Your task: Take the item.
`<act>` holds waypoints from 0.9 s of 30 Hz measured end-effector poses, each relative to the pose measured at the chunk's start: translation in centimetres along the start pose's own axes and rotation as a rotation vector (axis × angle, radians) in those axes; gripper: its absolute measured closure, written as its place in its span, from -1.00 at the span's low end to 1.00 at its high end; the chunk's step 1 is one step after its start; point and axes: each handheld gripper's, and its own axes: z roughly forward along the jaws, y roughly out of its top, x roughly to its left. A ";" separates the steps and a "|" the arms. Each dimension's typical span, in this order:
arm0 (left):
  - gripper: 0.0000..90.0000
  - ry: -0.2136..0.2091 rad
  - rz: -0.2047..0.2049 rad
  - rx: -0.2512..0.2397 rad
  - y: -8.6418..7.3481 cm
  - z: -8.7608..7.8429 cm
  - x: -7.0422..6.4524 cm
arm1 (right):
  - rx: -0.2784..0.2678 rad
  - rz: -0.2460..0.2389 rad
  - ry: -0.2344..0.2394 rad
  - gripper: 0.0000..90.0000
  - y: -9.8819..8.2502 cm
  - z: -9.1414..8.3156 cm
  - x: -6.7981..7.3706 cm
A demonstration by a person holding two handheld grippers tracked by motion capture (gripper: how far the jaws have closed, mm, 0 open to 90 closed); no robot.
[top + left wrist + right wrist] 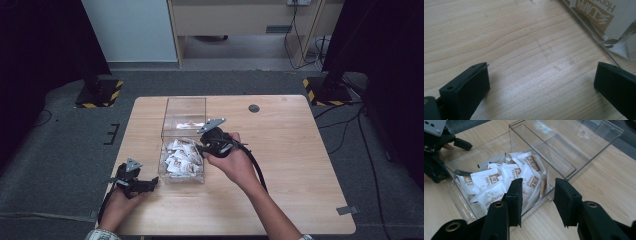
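my right gripper (pixel 537 202) hangs half parted and empty at the near wall of the clear box (pixel 564 157) on the table. the sachets (pixel 499 182) heaped inside look light, limp and slippery, so i'd pinch one by its edge. my left gripper (pixel 541 80) rests wide open beside the box.

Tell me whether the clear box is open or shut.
Open: the clear box has its lid raised behind it, sachets exposed.

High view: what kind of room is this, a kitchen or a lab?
Probably a lab or test room, not a kitchen. A bare wooden table stands on grey carpet between dark stands with yellow-and-black striped bases, and cables trail over the floor.
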 end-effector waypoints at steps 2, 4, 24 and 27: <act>-1.00 0.000 0.000 0.000 0.0 0.0 0.0 | 0.002 -0.005 0.013 0.34 0.0 0.4 0.4; -1.00 0.000 0.000 0.000 0.0 0.0 0.0 | 0.006 -0.010 0.018 0.36 0.0 0.8 0.7; -1.00 0.000 0.000 0.000 0.0 0.0 0.0 | 0.057 -0.031 0.061 0.57 -0.7 4.7 2.3; -1.00 -0.001 0.000 0.000 0.0 0.0 0.0 | 0.067 -0.023 0.064 0.60 -0.8 5.2 2.3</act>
